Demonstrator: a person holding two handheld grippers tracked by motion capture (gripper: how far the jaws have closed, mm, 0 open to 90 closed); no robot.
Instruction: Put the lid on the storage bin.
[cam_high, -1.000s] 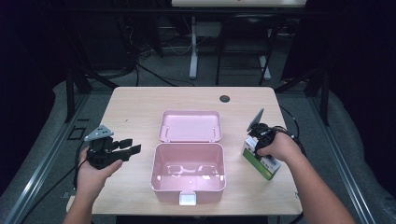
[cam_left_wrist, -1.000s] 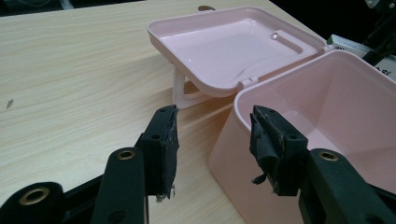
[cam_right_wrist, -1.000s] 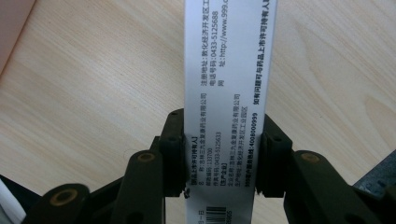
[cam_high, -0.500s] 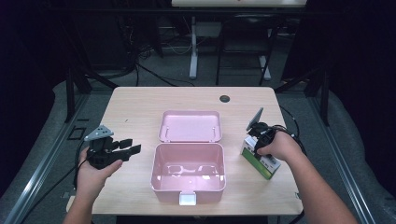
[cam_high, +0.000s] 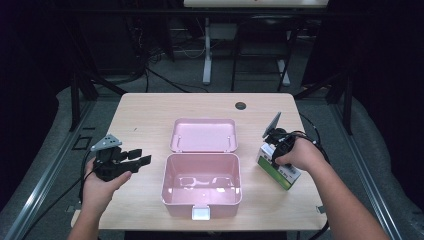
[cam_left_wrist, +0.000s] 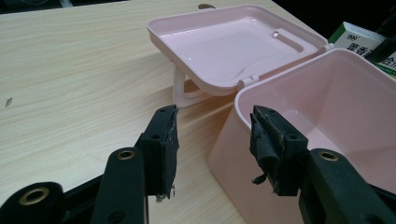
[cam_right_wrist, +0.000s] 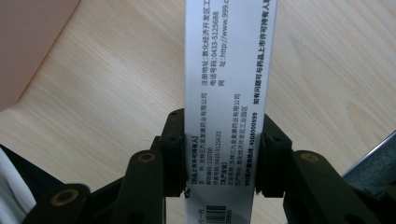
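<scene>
1. Right gripper: black jaws clamped on the narrow printed side of the white-green cardboard medicine box.
2. That box sits at the bench right edge, just beside the pink case.
3. Left gripper: jaws apart, empty, worn pads.
4. Pink case: glossy plastic, rounded, lid open.

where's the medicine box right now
In the high view the medicine box stands on the table's right side, just right of the open pink case, clamped between the jaws of the right hand-held gripper.
</scene>
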